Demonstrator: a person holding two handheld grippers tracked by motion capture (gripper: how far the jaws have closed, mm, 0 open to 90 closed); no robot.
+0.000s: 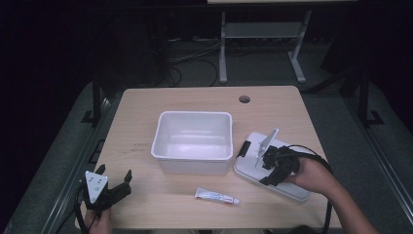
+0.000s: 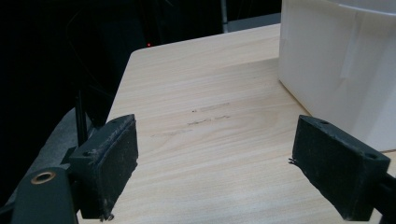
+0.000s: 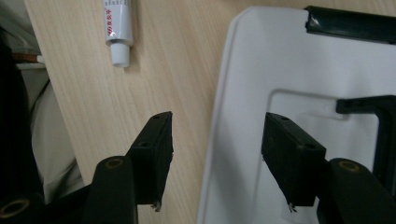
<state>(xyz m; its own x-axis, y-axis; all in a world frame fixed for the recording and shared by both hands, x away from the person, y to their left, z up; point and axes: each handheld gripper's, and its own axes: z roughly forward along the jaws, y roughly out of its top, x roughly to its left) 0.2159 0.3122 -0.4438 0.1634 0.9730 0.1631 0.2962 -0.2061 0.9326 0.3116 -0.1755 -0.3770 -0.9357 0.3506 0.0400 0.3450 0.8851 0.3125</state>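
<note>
A white lid with black clips lies flat on the table, right of a white tub. My right gripper hovers over the lid's left part. In the right gripper view its jaws stand open astride the lid's edge, one finger over bare wood and the other over the white plastic, neither pressing on it. A small white tube lies near the front edge, its cap pointing toward the gripper. My left gripper rests open at the front left corner, with nothing between its jaws.
The wooden table has a cable hole at the back right. The tub's side wall stands just right of the left gripper. A black clip sits on the lid's far rim. Dark floor and a desk frame lie beyond the table.
</note>
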